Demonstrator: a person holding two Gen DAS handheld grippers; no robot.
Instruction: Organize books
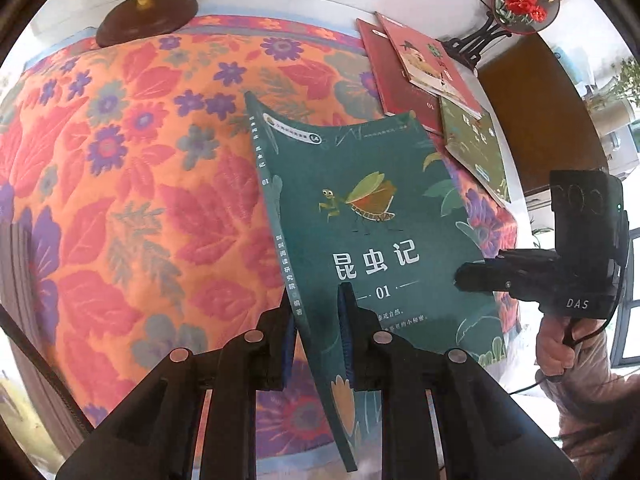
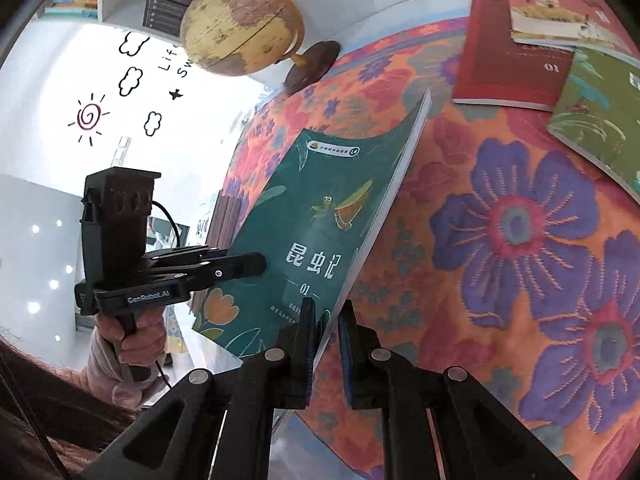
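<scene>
Book (image 1: 360,216) in dark green, its cover showing a mantis and the numeral 01, hangs tilted above the floral tablecloth (image 1: 132,184), gripped from 2 sides. Left gripper (image 1: 318,320) is clamped on the bottom edge near the spine; right gripper (image 2: 326,320) is clamped on the opposite page edge. Beyond it, 3 more books lie overlapping on the cloth: a red book (image 1: 394,88), a pink book (image 1: 430,60) and an olive-green book (image 1: 476,144). Globe (image 2: 240,26) stands at the table's far corner.
</scene>
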